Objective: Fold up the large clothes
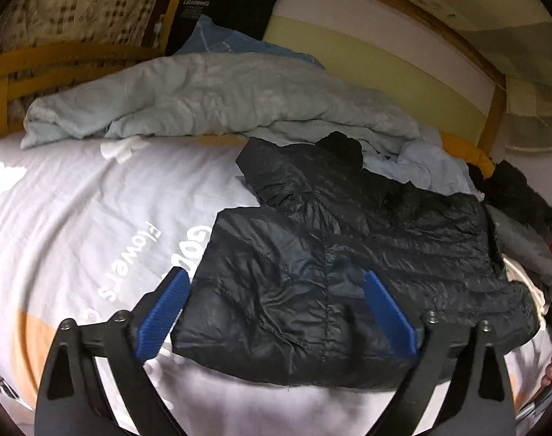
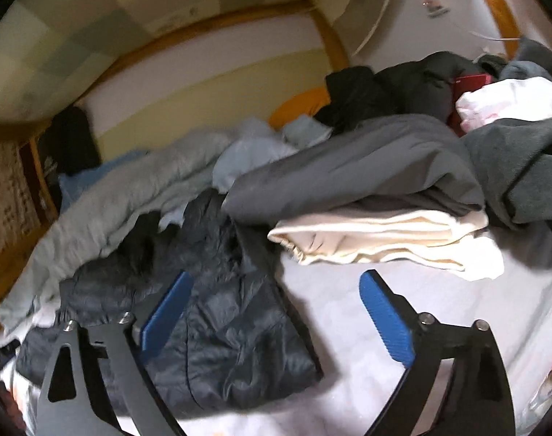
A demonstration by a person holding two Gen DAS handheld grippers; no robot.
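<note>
The black quilted puffer jacket (image 1: 348, 265) lies flat on the pale printed bed sheet (image 1: 76, 210), filling the centre and lower right of the left wrist view, with one sleeve already laid across its body toward the upper middle. The left gripper (image 1: 276, 305) hangs just over the jacket's lower left part with its blue ribbed fingers (image 1: 163, 312) spread wide, holding nothing. In the right wrist view the right gripper (image 2: 276, 309) is released too, its jaws apart above the jacket's right edge (image 2: 239, 319) and the bare sheet. I judge that the step in hand is to take the jacket's edge for the next fold. To do it well, each claw should pinch only the shiny outer layer near a corner, lift together, and keep away from the pile of folded grey and cream clothes (image 2: 377, 225) in the upper right.
</note>
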